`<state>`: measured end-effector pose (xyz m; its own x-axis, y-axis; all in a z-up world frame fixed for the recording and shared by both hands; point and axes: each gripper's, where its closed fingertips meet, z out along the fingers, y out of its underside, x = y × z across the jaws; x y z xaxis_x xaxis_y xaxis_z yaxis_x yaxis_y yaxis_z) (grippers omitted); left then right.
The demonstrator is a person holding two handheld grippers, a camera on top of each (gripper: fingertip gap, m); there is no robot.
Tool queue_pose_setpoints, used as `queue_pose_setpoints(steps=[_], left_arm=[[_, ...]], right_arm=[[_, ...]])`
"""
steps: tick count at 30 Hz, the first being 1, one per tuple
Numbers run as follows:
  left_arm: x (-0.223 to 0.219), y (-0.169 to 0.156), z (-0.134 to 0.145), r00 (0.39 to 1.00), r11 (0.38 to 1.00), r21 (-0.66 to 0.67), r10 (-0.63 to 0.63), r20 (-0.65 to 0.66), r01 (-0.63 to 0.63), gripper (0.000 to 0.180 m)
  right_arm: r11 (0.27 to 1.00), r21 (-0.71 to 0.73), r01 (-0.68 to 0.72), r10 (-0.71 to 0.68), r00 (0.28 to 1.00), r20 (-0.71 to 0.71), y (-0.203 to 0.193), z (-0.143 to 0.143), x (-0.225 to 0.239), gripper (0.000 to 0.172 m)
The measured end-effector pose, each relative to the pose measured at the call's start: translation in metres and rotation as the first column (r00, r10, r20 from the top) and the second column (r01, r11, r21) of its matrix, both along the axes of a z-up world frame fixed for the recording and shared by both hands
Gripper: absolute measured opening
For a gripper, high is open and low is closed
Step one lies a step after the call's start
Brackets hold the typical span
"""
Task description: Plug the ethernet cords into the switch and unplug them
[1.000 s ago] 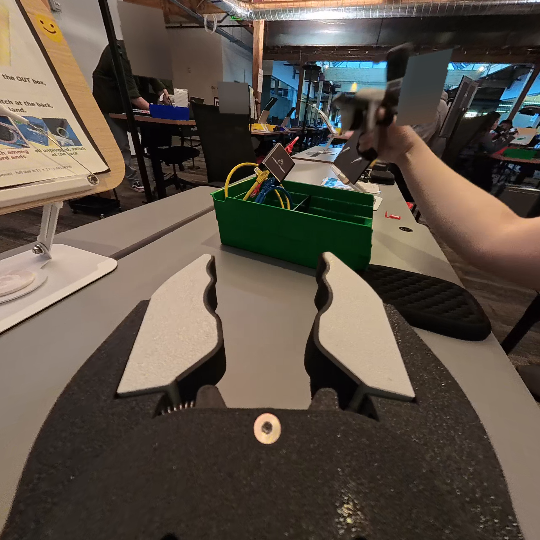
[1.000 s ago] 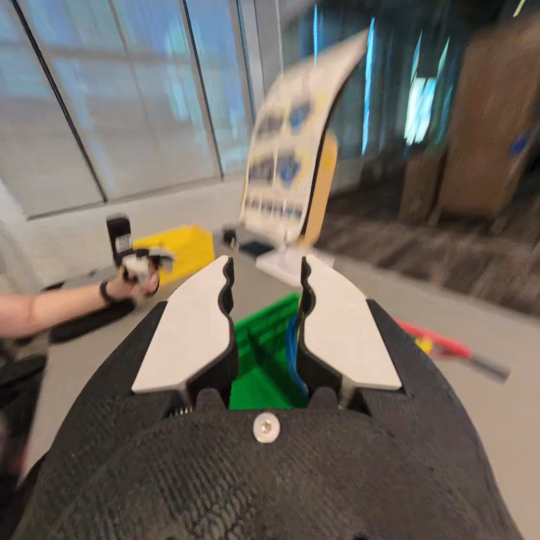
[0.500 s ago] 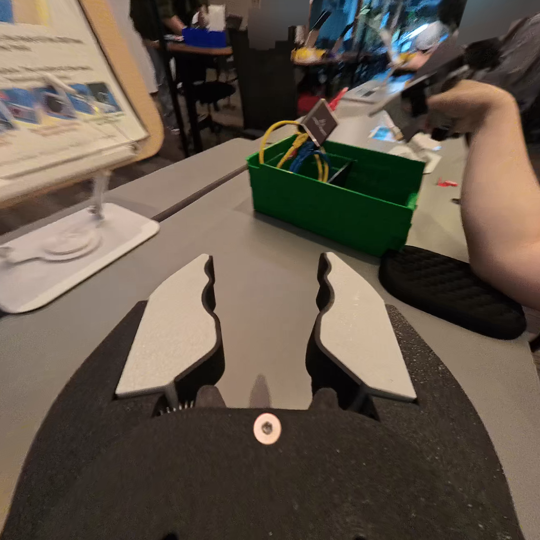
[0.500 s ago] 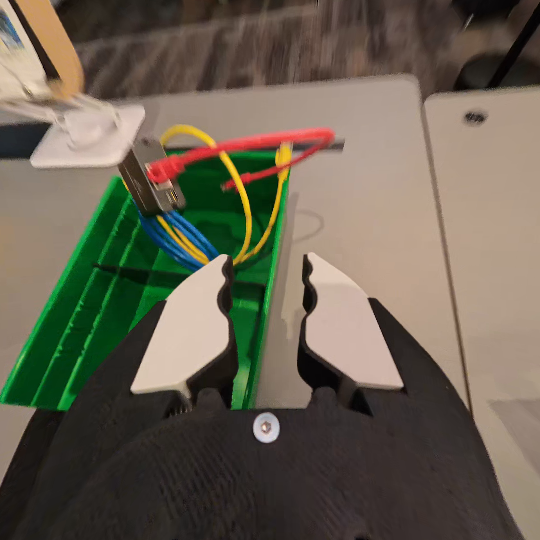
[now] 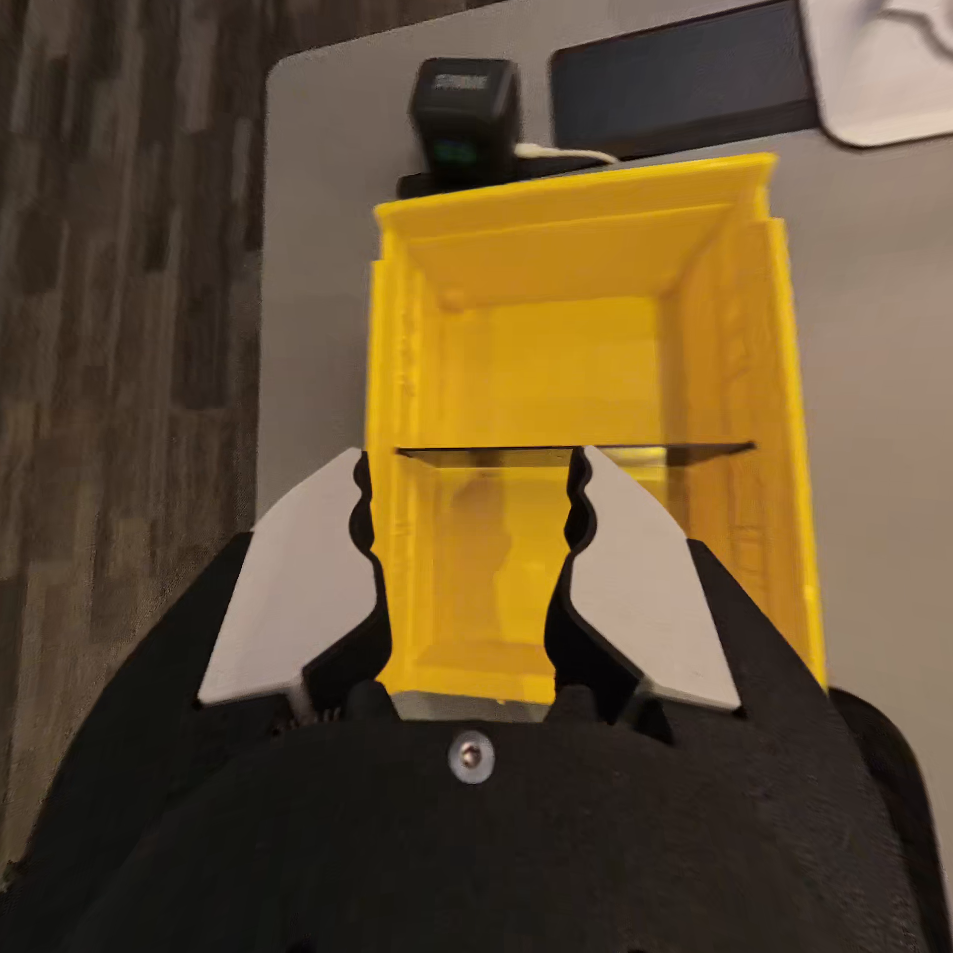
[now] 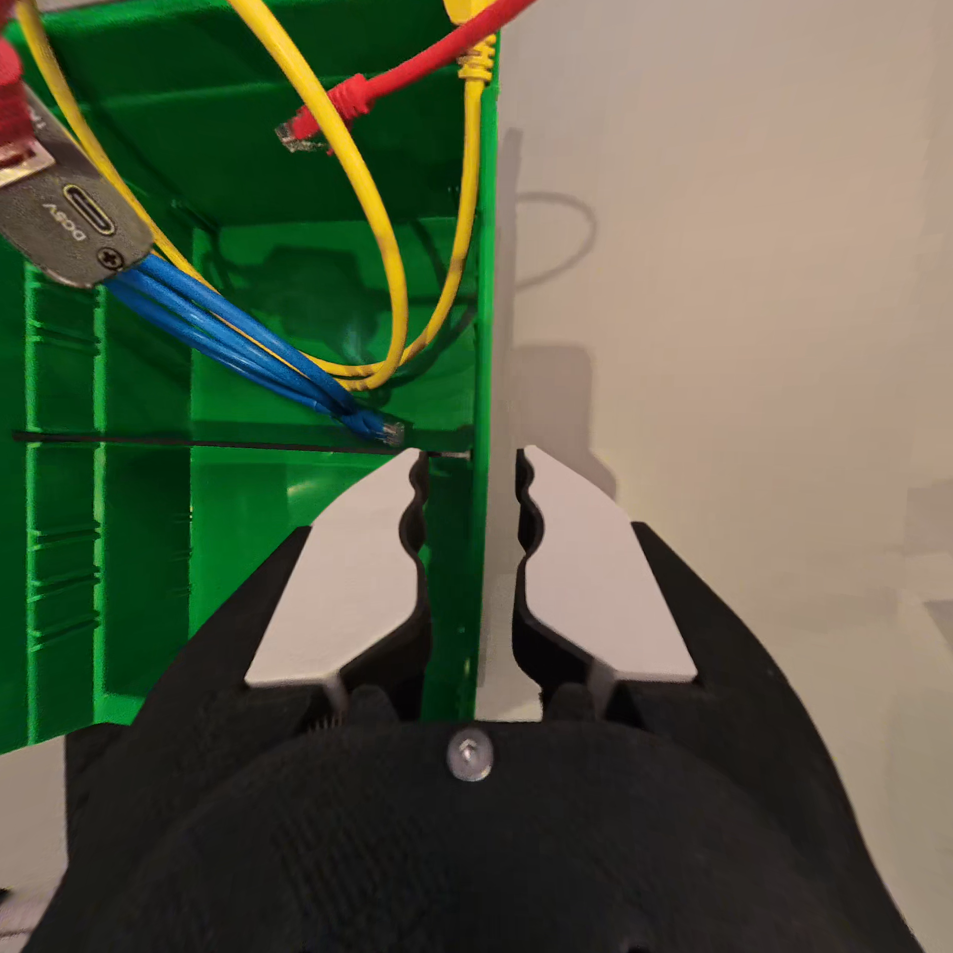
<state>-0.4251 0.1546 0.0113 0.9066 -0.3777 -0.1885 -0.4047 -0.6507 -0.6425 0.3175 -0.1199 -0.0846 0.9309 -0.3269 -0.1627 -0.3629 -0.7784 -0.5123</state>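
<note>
Your left gripper [image 5: 466, 454] hangs over a yellow bin [image 5: 577, 361] on the grey counter [image 5: 319, 206], its fingers [image 5: 309, 567] spread wide and grasping nothing; the left finger sits outside the bin's left wall, the right one over the inside. A thin dark divider [image 5: 485, 456] crosses the bin at the fingertips. Beyond the bin stand a small black device [image 5: 464, 113] with a white cable and a flat dark slab [image 5: 680, 87].

Your right gripper [image 6: 469, 454] straddles the right wall of a green bin [image 6: 485, 309], fingers [image 6: 361, 567] partly apart with a gap on each side of the wall, so nothing is gripped. The switch [image 6: 67, 222], a small grey metal box, sits tilted at the bin's upper left. Blue cords [image 6: 232, 335] run from under it, with one blue plug [image 6: 389, 432] lying loose near your fingertips. Yellow cords [image 6: 371, 206] loop through the bin, and a red cord [image 6: 412, 67] hangs over the rim with its plug [image 6: 296, 135] free.
</note>
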Motion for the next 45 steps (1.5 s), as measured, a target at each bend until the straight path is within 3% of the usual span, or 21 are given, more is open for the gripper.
queue_pose_setpoints(steps=[3, 9, 14, 16, 19, 24, 29, 32, 38, 45], left_arm=[[-0.035, 0.019, -0.009, 0.995, 0.995, -0.002, 0.097, 0.018, -0.097, 0.073], [-0.084, 0.026, -0.066, 0.984, 0.960, -0.216, 0.173, -0.032, -0.176, 0.073], [-0.084, 0.013, -0.091, 0.988, 0.922, -0.359, 0.157, 0.003, -0.145, 0.058], [-0.082, 0.011, -0.096, 0.987, 0.911, -0.389, 0.158, 0.017, -0.139, 0.047], [-0.083, 0.012, -0.103, 0.984, 0.899, -0.407, 0.179, 0.008, -0.160, 0.047], [-0.074, 0.011, -0.112, 0.987, 0.884, -0.447, 0.161, 0.013, -0.138, 0.033], [-0.068, 0.008, -0.119, 0.989, 0.866, -0.484, 0.149, 0.003, -0.129, 0.011], [-0.058, 0.004, -0.119, 0.991, 0.857, -0.508, 0.128, 0.044, -0.089, 0.005], [-0.025, -0.006, -0.122, 1.000, 0.840, -0.543, -0.016, -0.013, 0.007, 0.005], [0.035, -0.030, -0.124, 0.970, 0.798, -0.592, -0.214, -0.113, 0.107, 0.017]], right_arm=[[0.998, -0.056, 0.010, -0.008, 0.999, 0.031, 0.002, 0.001, -0.006, 0.027], [0.992, -0.112, 0.066, -0.063, 0.997, 0.033, 0.001, 0.001, -0.012, 0.028], [0.966, -0.253, 0.043, -0.024, 0.997, 0.079, -0.014, -0.011, -0.018, 0.028], [0.965, -0.258, 0.053, -0.033, 0.996, 0.082, -0.013, -0.011, -0.016, 0.023], [0.979, -0.199, 0.046, -0.041, 0.999, 0.032, -0.008, -0.011, -0.015, 0.008], [0.980, -0.197, 0.040, -0.050, 0.998, -0.042, -0.009, -0.025, -0.013, 0.018], [0.974, -0.226, -0.017, 0.006, 0.999, -0.048, -0.004, -0.029, -0.022, 0.006], [0.969, -0.241, -0.061, 0.043, 0.996, -0.079, 0.000, -0.029, -0.036, 0.006], [0.934, -0.309, -0.180, 0.174, 0.984, -0.048, 0.023, -0.029, -0.066, 0.007], [0.903, -0.340, -0.262, 0.245, 0.965, -0.093, 0.050, -0.028, -0.117, 0.007]])
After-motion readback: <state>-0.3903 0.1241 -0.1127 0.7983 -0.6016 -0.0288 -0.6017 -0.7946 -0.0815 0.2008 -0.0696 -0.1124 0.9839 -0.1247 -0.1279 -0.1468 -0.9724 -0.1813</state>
